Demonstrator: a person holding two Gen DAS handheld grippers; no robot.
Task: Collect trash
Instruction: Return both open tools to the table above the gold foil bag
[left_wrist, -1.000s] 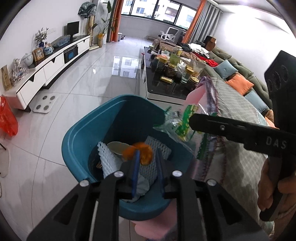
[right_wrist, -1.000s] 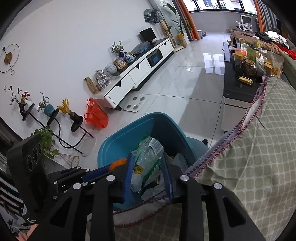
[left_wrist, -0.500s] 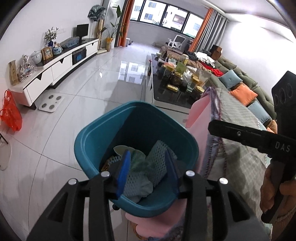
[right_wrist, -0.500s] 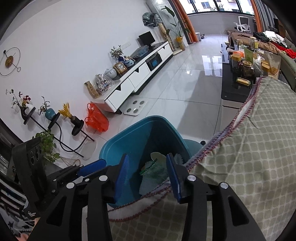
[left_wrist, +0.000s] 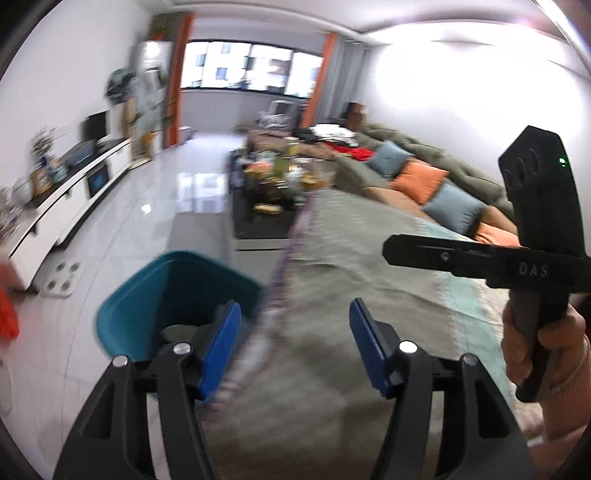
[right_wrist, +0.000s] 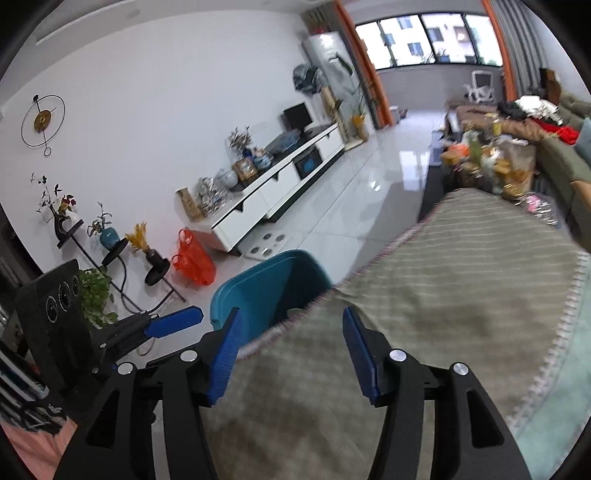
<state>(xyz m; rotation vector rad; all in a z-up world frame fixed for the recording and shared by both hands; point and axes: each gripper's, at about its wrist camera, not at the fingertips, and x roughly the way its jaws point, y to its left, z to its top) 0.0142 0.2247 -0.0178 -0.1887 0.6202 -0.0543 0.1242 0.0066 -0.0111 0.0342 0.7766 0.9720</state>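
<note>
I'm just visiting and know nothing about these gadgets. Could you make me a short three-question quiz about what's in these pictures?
1. True or false: the left gripper holds a wrapper.
2. Which side of the cloth-covered table is the teal plastic bin on in the right wrist view? A) left B) right
3. Fill in: the right gripper has its jaws ____.

Key: 1 false; 2 A; 3 open.

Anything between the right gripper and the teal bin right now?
Yes. The patterned cloth lies under and ahead of the open right gripper, and its fringed edge overlaps the teal bin rim nearest the gripper. The bin's far side shows unobstructed.
</note>
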